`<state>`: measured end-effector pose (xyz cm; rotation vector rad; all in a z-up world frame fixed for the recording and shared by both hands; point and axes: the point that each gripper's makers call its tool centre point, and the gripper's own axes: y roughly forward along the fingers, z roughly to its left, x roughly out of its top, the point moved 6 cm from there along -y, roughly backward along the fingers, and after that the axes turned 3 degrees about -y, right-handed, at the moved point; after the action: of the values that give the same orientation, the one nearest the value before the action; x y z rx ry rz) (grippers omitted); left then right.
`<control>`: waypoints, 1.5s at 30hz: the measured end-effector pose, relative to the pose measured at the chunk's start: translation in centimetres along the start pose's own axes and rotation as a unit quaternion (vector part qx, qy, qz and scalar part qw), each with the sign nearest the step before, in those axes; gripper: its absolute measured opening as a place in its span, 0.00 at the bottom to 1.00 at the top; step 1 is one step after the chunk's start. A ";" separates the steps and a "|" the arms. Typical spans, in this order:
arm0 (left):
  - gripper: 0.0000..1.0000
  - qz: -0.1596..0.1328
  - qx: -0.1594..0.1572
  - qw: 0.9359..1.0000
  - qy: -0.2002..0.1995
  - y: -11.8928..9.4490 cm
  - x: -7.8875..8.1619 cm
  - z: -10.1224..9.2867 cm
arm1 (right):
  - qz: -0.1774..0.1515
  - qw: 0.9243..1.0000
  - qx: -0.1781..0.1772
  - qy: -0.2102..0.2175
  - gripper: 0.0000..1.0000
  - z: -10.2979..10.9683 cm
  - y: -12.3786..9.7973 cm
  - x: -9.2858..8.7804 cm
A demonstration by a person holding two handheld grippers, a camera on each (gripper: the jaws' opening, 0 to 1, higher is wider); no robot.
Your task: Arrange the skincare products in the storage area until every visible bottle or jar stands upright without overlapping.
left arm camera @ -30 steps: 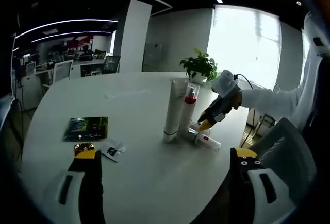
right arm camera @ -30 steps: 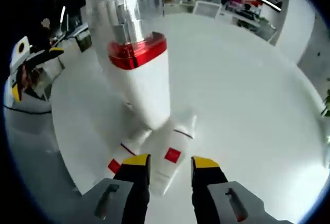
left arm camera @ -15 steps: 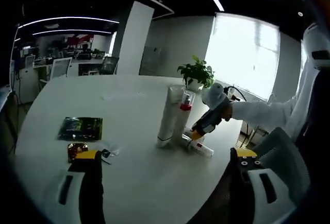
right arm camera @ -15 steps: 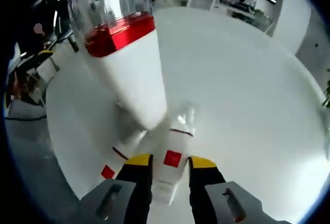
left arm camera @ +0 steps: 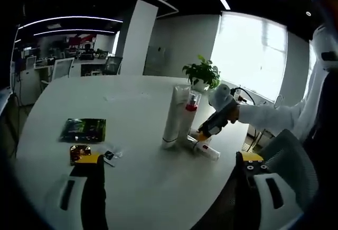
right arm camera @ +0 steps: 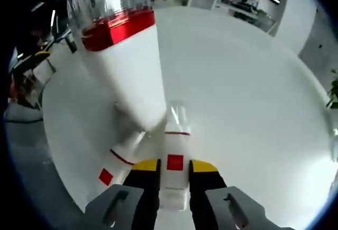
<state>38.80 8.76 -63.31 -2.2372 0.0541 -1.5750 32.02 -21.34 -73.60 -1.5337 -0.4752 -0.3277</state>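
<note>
My right tool (right arm camera: 167,167) has its jaws closed on a fallen bottle (right arm camera: 174,156) lying on the worktop (right arm camera: 253,108) beside the red-banded bottle (right arm camera: 129,66), ready for righting, while my left tool (left arm camera: 169,158) waits open and empty.

Wide bare stretch of round white counter (left arm camera: 132,113) open on the far side and in the middle. Near the left gripper (left arm camera: 168,162), a dark green flat packet (left arm camera: 83,129), a small gold square packet (left arm camera: 80,152) and a tiny clear sachet (left arm camera: 110,155) lying close together. Toward the right edge, tall white tube (left arm camera: 172,116) and red-collared white pump bottle (right arm camera: 124,61) upright, just beside each other, crowding the right gripper (right arm camera: 174,165); fingers (right arm camera: 147,165) pressed around a lying white bottle with red square label (right arm camera: 174,156), second lying bottle (right arm camera: 119,161) alongside. Potted green plant (left arm camera: 202,73) behind.
</note>
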 end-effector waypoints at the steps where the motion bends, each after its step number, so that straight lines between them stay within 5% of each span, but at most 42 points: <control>1: 0.99 0.001 0.000 1.000 0.000 0.0 0.0 0.0 | -0.002 1.000 0.001 0.005 0.12 0.0 0.0 -0.1; 4: 0.99 0.008 0.002 1.000 0.002 0.2 -0.2 -0.2 | -0.020 0.998 0.026 0.054 0.12 -0.2 -0.2 -0.3; 7: 0.99 0.009 0.000 1.000 0.000 0.2 -0.2 -0.3 | -0.052 0.987 0.061 0.136 0.12 -0.8 -0.5 -0.5; 8: 0.99 0.008 -0.002 1.000 -0.002 0.2 -0.2 -0.4 | -0.073 0.973 0.088 0.201 0.12 -1.3 -0.6 -1.0; 10: 0.99 0.006 -0.005 1.000 -0.005 0.2 -0.2 -0.6 | -0.085 0.958 0.114 0.249 0.12 -1.6 -0.9 -1.6; 18: 0.97 0.007 -0.021 1.000 -0.007 0.6 -0.1 -1.2 | -0.173 0.900 0.173 0.360 0.12 -1.2 -3.2 -3.8; 19: 0.96 0.009 -0.024 1.000 -0.008 0.7 -0.2 -1.3 | -0.177 0.897 0.175 0.365 0.12 -1.2 -3.3 -3.9; 24: 0.95 -0.006 -0.049 0.998 -0.050 0.9 0.3 -1.5 | -0.217 0.889 0.185 0.357 0.12 0.4 -5.8 -3.7; 27: 0.95 -0.021 -0.037 0.997 -0.061 0.7 0.7 -1.0 | -0.240 0.884 0.198 0.350 0.12 1.5 -7.1 -3.1; 32: 0.90 -0.048 -0.029 0.992 -0.116 0.0 1.5 -0.8 | -0.275 0.884 0.207 0.315 0.12 3.0 -9.4 -2.2; 37: 0.84 -0.076 0.005 0.990 -0.116 -0.4 2.9 0.4 | -0.298 0.883 0.214 0.293 0.12 4.3 -11.5 -1.4; 42: 0.69 -0.109 -0.045 0.985 -0.123 -0.1 5.1 -1.4 | -0.325 0.877 0.236 0.264 0.12 6.0 -13.7 0.2; 45: 0.63 -0.110 -0.066 0.986 -0.105 0.5 5.8 -2.6 | -0.328 0.889 0.228 0.225 0.12 6.9 -14.3 1.0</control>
<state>38.63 6.02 -57.54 -2.5772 -0.1578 -1.4681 25.26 -14.67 -60.87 -0.7606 -0.6355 -0.9979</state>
